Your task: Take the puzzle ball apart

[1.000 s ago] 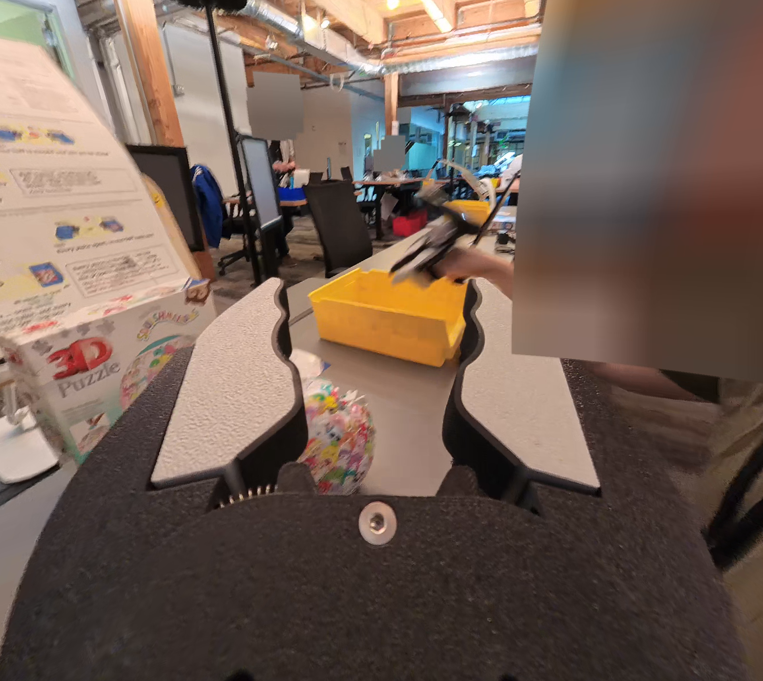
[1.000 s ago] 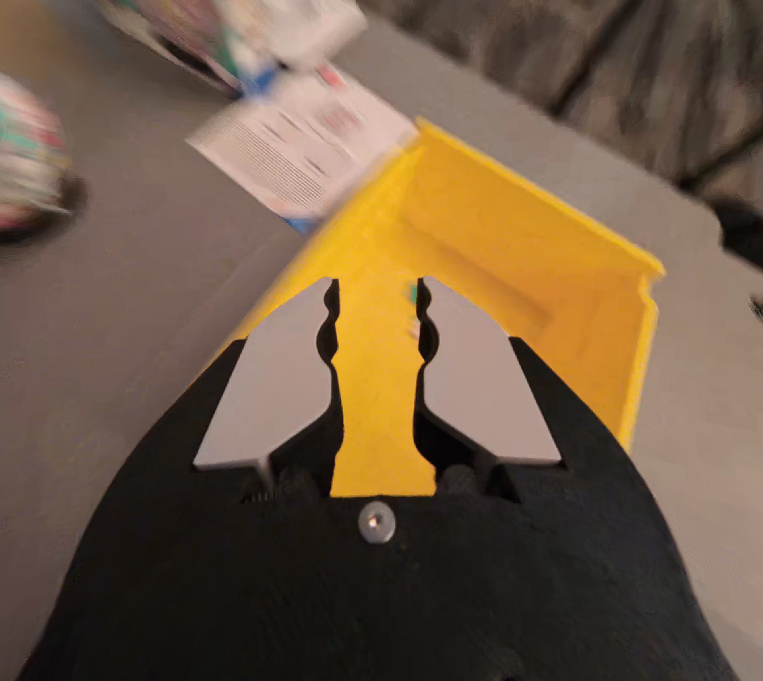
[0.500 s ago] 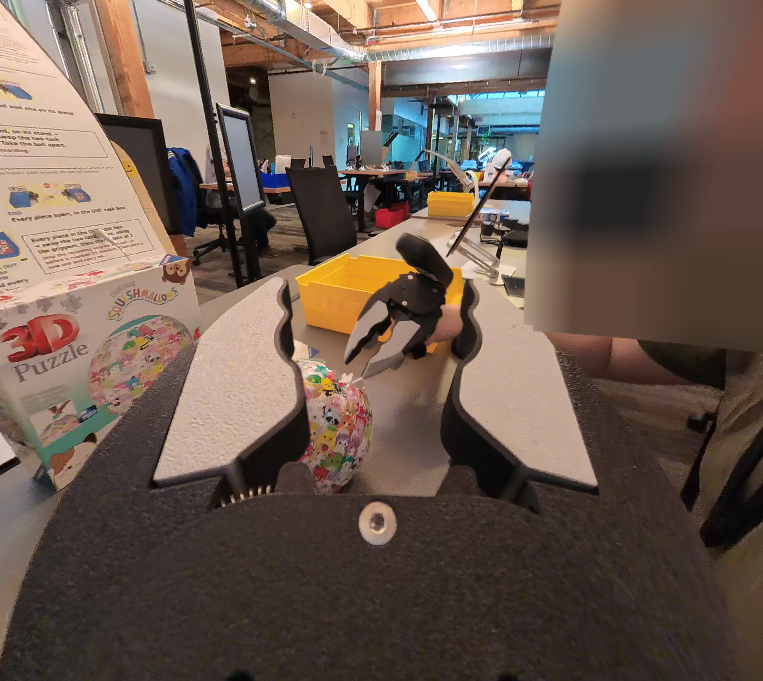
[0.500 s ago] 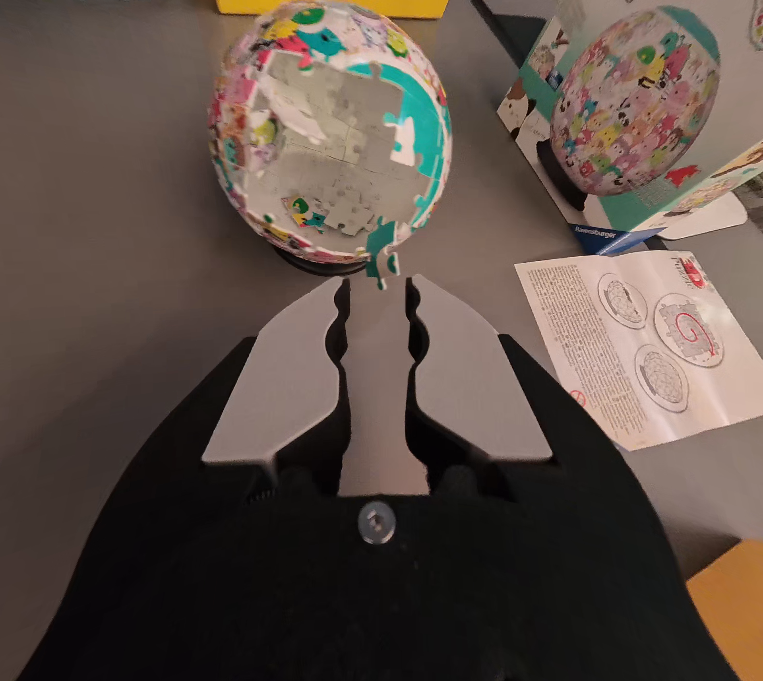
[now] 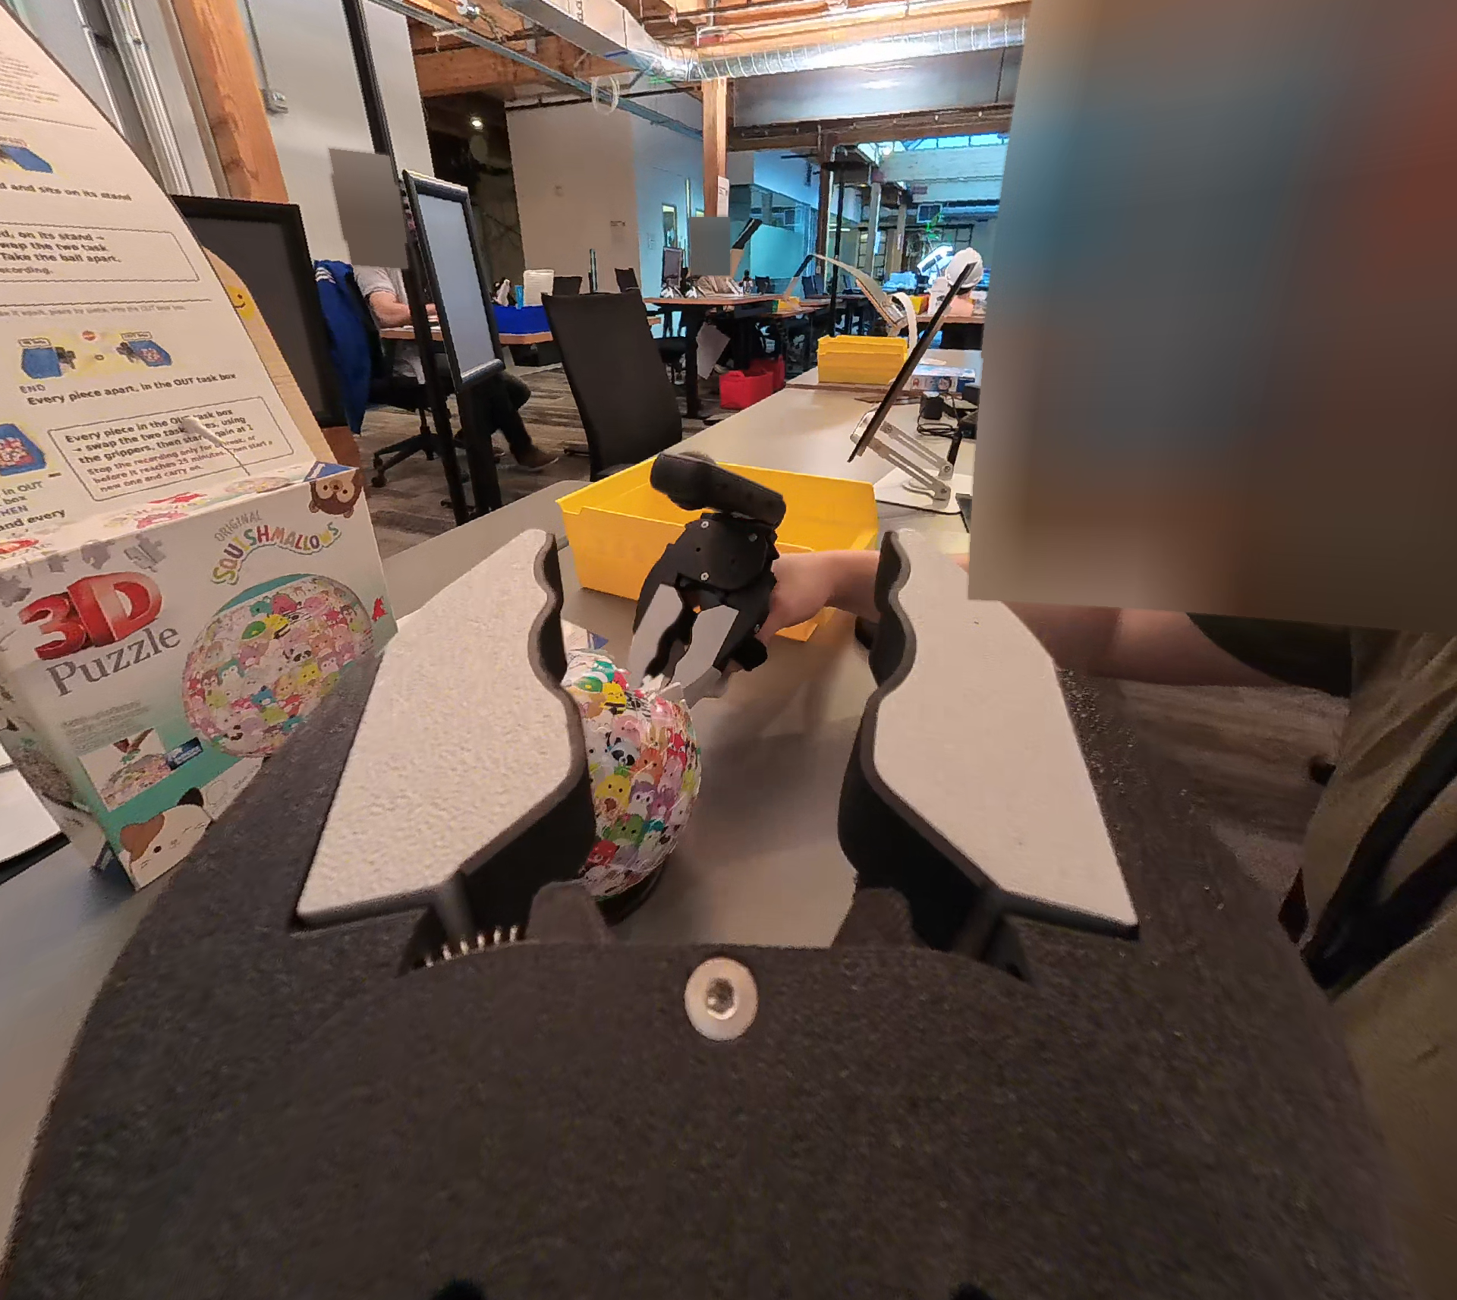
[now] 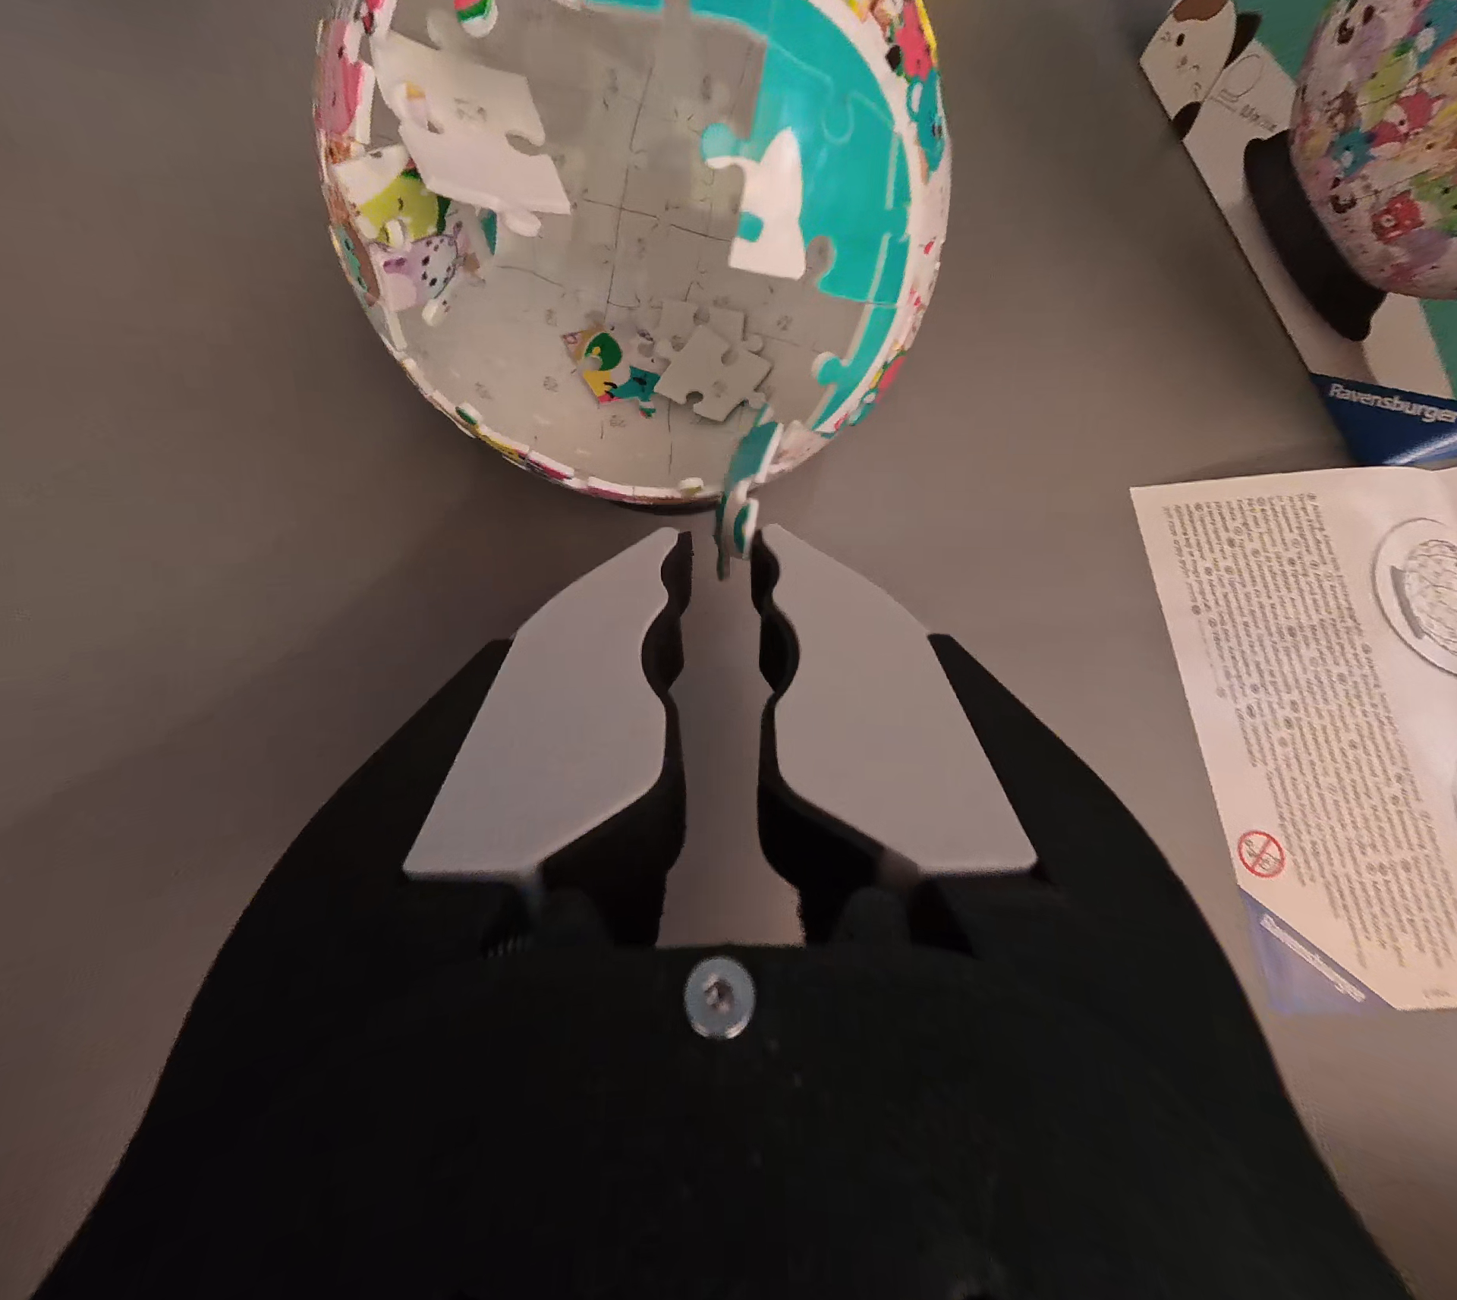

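The puzzle ball (image 6: 836, 79) stands on a dark stand on the grey table. Its top is open, showing a grey inside with loose pieces lying in it. A teal piece (image 6: 737, 521) sticks out edge-on from the near rim. My right gripper (image 6: 721, 537) is narrowly open, and the teal piece sits between its tips, near the right finger. In the left wrist view the ball (image 5: 642, 773) is partly hidden behind the left finger. My left gripper (image 5: 717, 545) is wide open and empty, just short of the ball. The right gripper (image 5: 670, 679) reaches down onto the ball's top.
A yellow bin (image 5: 615, 537) stands behind the ball. The puzzle box (image 5: 197, 671) is to the left, with an instruction card (image 5: 95, 355) above it. The box (image 6: 1340, 119) and a leaflet (image 6: 1301, 710) lie right of the ball. A person's arm (image 5: 1104, 639) is at right. The gap from one gripper's tips to the other's is roughly 30 cm.
My right gripper left the yellow bin, swung to the ball and closed in on the protruding teal piece, and its jaws narrowed. My left gripper stayed open near the ball.
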Demonstrator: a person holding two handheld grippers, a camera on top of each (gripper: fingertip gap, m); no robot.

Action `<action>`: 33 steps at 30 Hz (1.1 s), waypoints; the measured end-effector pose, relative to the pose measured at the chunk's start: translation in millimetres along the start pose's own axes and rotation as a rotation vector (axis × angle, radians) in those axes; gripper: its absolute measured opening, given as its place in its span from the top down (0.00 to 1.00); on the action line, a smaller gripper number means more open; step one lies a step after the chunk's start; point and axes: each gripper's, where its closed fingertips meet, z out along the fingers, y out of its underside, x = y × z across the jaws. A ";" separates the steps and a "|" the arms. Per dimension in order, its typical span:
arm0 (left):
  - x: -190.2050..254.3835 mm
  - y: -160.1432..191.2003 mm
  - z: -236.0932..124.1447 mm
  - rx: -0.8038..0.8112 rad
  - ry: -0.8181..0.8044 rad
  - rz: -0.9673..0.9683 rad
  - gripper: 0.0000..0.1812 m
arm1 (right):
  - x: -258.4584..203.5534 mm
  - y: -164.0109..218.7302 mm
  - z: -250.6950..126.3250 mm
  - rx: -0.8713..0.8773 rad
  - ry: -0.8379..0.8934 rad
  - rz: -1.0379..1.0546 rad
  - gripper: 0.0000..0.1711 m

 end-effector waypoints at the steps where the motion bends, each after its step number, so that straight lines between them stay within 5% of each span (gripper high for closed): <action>1: 0.5 0.9 0.1 -0.005 -0.001 0.004 0.58 | -1.3 -2.4 0.3 0.017 -0.006 0.010 0.91; 12: 10.2 0.3 -0.4 -0.019 0.016 0.027 0.58 | -6.4 -22.8 -27.4 0.112 -0.005 0.086 0.98; 18: 13.2 2.0 -1.4 -0.024 0.029 0.037 0.58 | -28.7 -65.2 -150.8 0.334 0.038 0.116 0.98; 20: 12.3 4.1 -1.3 -0.031 0.033 0.034 0.58 | 18.2 -40.7 -205.7 0.335 0.226 0.172 0.98; 23: 12.5 4.2 -0.5 -0.024 0.044 0.024 0.58 | 96.1 55.2 -243.0 0.200 0.305 0.591 0.98; 27: 17.8 0.4 -1.5 -0.011 0.049 0.035 0.58 | 121.6 148.3 -210.6 -0.021 0.278 0.803 0.98; 33: 21.5 -3.2 -4.1 -0.047 0.032 0.063 0.58 | 126.0 176.6 -182.9 -0.084 0.215 0.879 0.98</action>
